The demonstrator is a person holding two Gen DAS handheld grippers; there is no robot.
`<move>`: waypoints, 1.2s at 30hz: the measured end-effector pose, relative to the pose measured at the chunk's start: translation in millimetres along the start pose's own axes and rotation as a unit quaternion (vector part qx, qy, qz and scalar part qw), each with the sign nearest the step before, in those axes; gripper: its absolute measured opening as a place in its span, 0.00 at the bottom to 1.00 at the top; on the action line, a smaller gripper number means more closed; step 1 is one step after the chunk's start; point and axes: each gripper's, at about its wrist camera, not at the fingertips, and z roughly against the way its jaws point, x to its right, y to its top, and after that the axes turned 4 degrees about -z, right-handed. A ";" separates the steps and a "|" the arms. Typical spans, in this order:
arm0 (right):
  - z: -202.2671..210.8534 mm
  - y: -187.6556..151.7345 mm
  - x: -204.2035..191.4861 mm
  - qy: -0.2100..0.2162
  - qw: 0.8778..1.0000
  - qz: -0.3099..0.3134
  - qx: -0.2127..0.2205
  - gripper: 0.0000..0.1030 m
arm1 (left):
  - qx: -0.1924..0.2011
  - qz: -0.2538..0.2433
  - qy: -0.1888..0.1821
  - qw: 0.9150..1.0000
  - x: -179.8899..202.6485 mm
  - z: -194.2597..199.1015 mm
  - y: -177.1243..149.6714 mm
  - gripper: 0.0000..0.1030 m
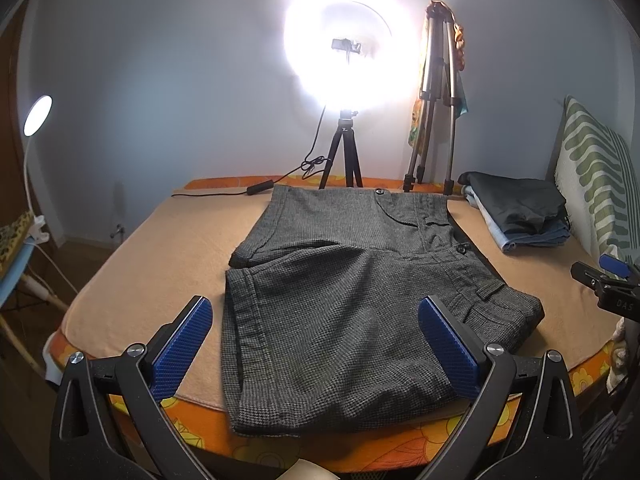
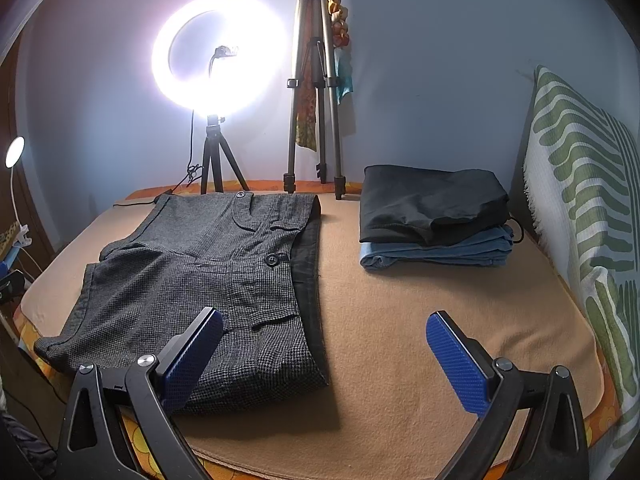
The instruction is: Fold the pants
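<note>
Grey checked shorts (image 1: 344,292) lie flat and spread out on the tan blanket (image 1: 160,264), waistband to the right, legs to the left. They also show in the right wrist view (image 2: 208,272). My left gripper (image 1: 316,320) is open and empty, hovering above the near leg at the bed's front edge. My right gripper (image 2: 326,336) is open and empty, above the blanket (image 2: 400,320) just right of the waistband; its left finger overlaps the shorts in view. The right gripper also shows at the right edge of the left wrist view (image 1: 608,280).
A stack of folded clothes (image 2: 432,216), black on blue, sits at the back right. A green-striped cushion (image 2: 580,208) leans along the right side. A ring light on a tripod (image 2: 218,52) and a second tripod (image 2: 314,88) stand at the back edge. A lamp (image 1: 38,116) stands left.
</note>
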 end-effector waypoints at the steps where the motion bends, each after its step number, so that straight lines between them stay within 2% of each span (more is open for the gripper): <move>1: -0.2 -0.7 -0.2 0.000 1.000 0.000 0.000 1.00 | 0.000 0.000 0.000 1.000 0.3 0.1 0.3 0.99; 36: -1.0 -1.2 0.8 0.002 1.000 -0.002 -0.005 1.00 | 0.000 -0.002 -0.001 1.000 -0.3 -1.1 -1.2 0.99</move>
